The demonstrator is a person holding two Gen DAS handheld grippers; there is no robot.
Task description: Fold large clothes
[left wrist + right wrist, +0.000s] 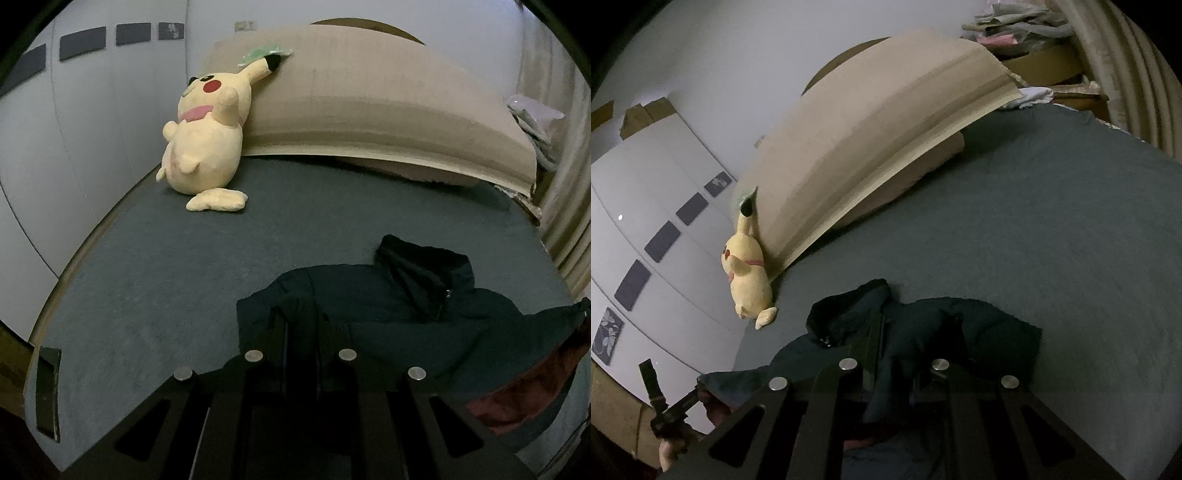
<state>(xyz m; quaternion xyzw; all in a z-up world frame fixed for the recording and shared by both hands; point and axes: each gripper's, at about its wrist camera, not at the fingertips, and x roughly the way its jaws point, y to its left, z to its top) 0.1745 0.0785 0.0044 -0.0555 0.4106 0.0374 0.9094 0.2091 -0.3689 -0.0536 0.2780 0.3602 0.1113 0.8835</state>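
Two grippers are clamped on one dark jacket (388,295) that lies near the close edge of a bed covered by a grey-blue sheet (166,277). The left gripper (301,325) has its jaws together on a fold of the jacket's cloth, and the right gripper (899,332) is likewise pinched tight on a bunched fold at the other side.

As for containers, a brown box (1045,61) stands beyond the far corner of the bed, with a heap of pale folded cloth (1015,20) on top; what lies inside cannot be made out.

The jacket is very dark, nearly black with a blue-green cast, and padded. Its hood (417,258) points up the bed toward a large sheet of cardboard (369,110) that leans at the head end. A zip runs down from the collar. Part of the garment hangs off the bed edge, where a reddish-brown lining (517,398) shows. The cloth is rumpled rather than flat.

A yellow plush toy (207,147) sits against the cardboard, well apart from the jacket. White cupboard doors (92,129) stand beside the bed.
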